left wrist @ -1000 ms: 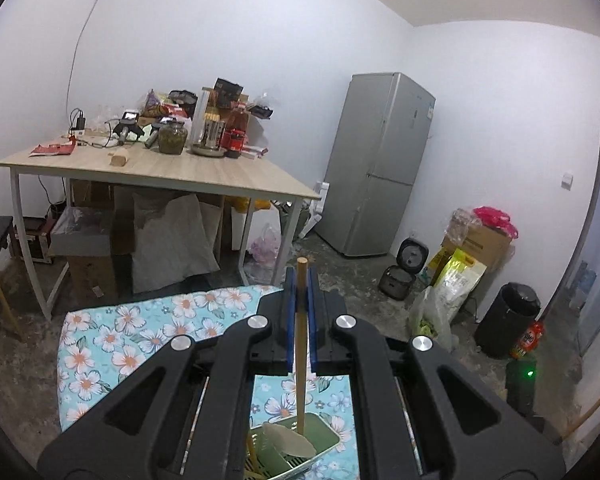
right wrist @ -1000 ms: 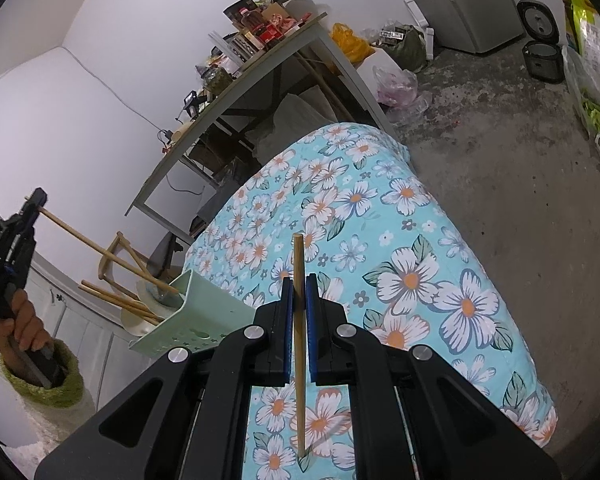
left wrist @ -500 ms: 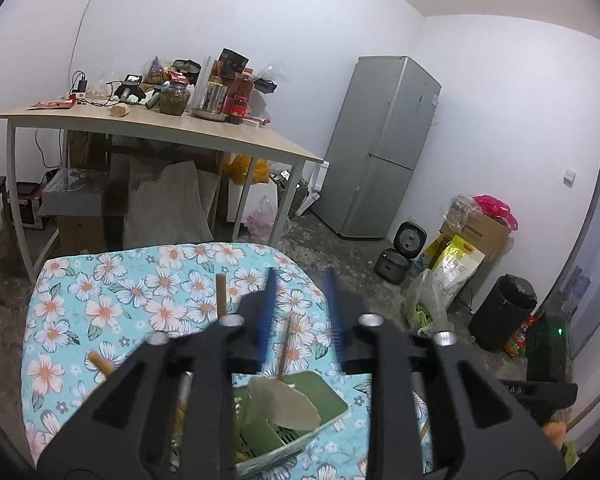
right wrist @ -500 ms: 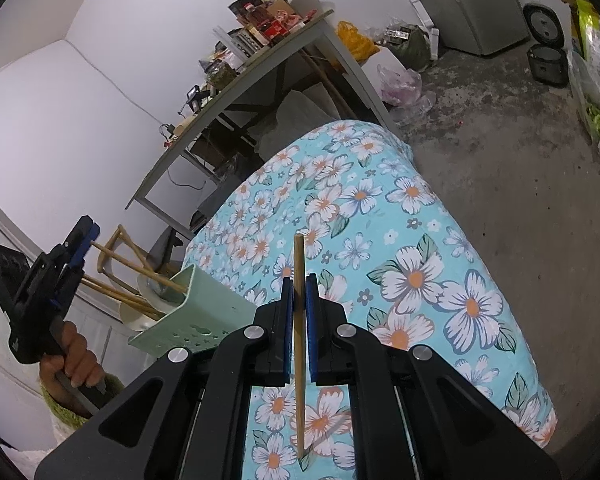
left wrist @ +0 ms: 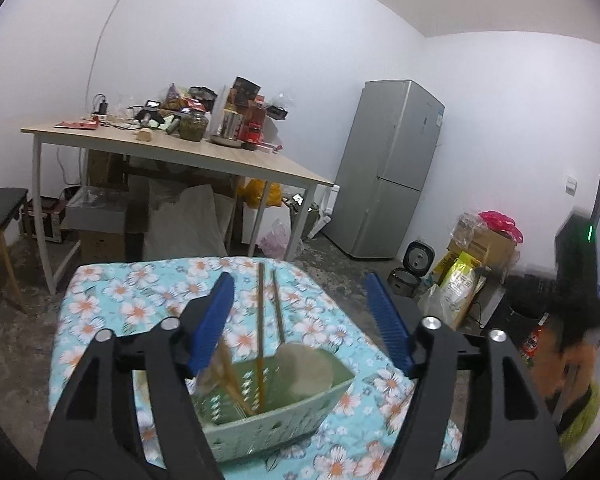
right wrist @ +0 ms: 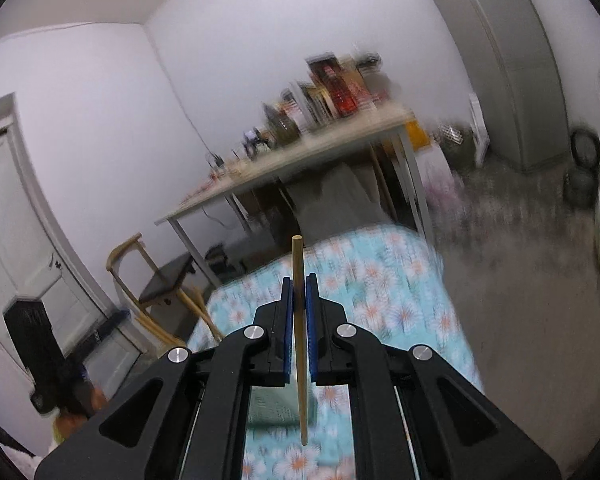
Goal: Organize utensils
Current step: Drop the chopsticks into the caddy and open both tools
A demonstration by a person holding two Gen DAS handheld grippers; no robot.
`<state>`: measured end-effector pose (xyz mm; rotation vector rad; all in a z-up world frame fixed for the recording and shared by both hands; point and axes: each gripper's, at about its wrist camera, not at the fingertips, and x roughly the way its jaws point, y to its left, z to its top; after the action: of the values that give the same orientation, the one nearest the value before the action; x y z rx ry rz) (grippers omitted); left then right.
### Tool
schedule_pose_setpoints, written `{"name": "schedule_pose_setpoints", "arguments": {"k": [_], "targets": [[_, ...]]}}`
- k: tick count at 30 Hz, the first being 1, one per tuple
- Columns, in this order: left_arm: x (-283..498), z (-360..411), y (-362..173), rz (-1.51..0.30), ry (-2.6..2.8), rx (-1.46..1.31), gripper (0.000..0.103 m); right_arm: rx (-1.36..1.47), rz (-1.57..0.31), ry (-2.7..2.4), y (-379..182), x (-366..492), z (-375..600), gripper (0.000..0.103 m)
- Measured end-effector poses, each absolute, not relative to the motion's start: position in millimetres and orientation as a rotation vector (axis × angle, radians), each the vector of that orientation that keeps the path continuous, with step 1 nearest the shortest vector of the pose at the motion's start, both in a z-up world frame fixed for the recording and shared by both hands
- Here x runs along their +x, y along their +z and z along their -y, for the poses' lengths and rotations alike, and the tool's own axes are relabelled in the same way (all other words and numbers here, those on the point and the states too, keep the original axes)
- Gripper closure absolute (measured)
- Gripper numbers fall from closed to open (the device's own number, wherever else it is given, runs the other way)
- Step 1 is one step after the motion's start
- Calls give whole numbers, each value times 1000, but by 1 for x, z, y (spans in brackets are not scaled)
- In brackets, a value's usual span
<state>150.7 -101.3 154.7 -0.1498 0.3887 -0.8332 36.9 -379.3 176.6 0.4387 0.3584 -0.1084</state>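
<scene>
A pale green utensil basket stands on the floral tablecloth. It holds several wooden chopsticks and a pale wooden spoon. My left gripper is open and empty just above the basket. My right gripper is shut on a single wooden chopstick, held upright above the tablecloth, with the green basket below it. The right wrist view is motion-blurred.
A wooden table cluttered with jars and packets stands behind. A grey fridge is at the right, with a rice cooker and bags on the floor. A stool stands at the left. A chair stands left of the cloth-covered table.
My left gripper opened and let its chopstick go into the basket, then opened wider. My right gripper swung with its chopstick towards the basket; its view is now blurred.
</scene>
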Motion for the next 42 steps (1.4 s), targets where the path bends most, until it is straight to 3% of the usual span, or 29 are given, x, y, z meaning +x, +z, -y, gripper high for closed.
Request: {"name": "schedule_pose_setpoints", "arguments": {"k": [4,10,16,25,27,29,42], "targets": [[140,80,139,-420,-793,-123,26,353,-254,-69,220,45,364,97],[129,55,91,-560,-733,-88,23,314,-225,-3,237,69,344,97],[127,39,59,-655,-696,-112,23,294,-280,17,219,102,329,97],[118,46,53,-655,-715,-98,23,284,-411,9,159,127,317,95],[118,50,53,-656,-725,-95,23,311,-453,9,145,124,321,89],[115,54,53,-657,-733,-89,22,340,-452,0,136,116,323,68],[100,61,54,-683,-663,-70,10,396,-552,-75,83,42,308,43]]}}
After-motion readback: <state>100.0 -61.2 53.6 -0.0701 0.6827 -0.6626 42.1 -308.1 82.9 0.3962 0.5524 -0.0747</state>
